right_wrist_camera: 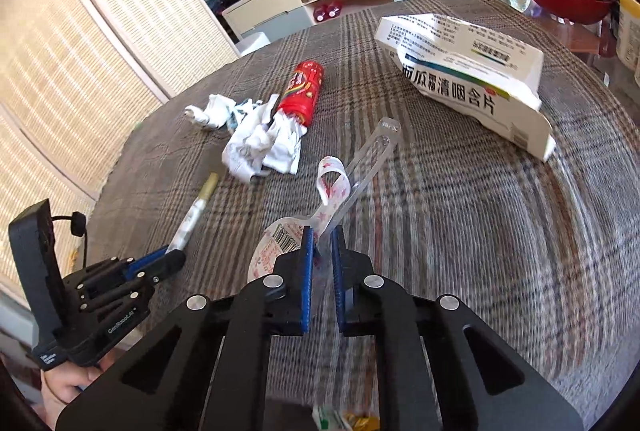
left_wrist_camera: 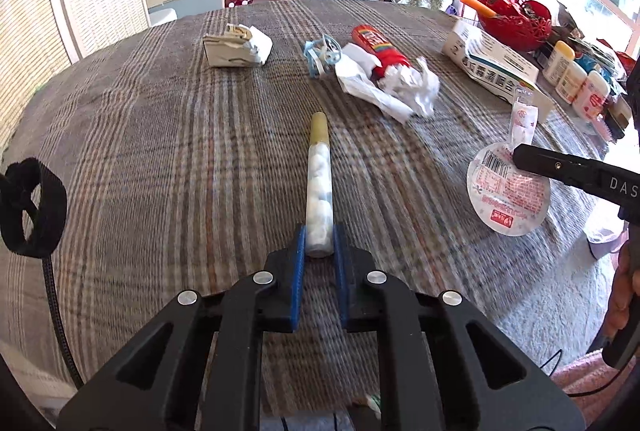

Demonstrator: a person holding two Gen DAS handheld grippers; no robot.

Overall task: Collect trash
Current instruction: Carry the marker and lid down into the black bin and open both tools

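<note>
The left gripper (left_wrist_camera: pixel 319 241) is clamped on the near end of a light, stiff cotton-filled tube (left_wrist_camera: pixel 319 187) mid-tabletop; the right gripper (right_wrist_camera: pixel 321 243) is clenched on a thin, slippery plastic package (right_wrist_camera: pixel 276 243) toward the tabletop's near edge, best pinched at its flat neck.

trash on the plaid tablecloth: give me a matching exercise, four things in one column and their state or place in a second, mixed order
1. clear plastic tube of white cotton balls
2. round clear plastic lid with barcode label
3. red cylindrical snack can
4. white cardboard medicine box

a. lying beside crumpled white paper
b. held in left tongs
c. crushed, near red basket
d. held in right tongs

Pairs: 1-b, 2-d, 3-a, 4-c
</note>
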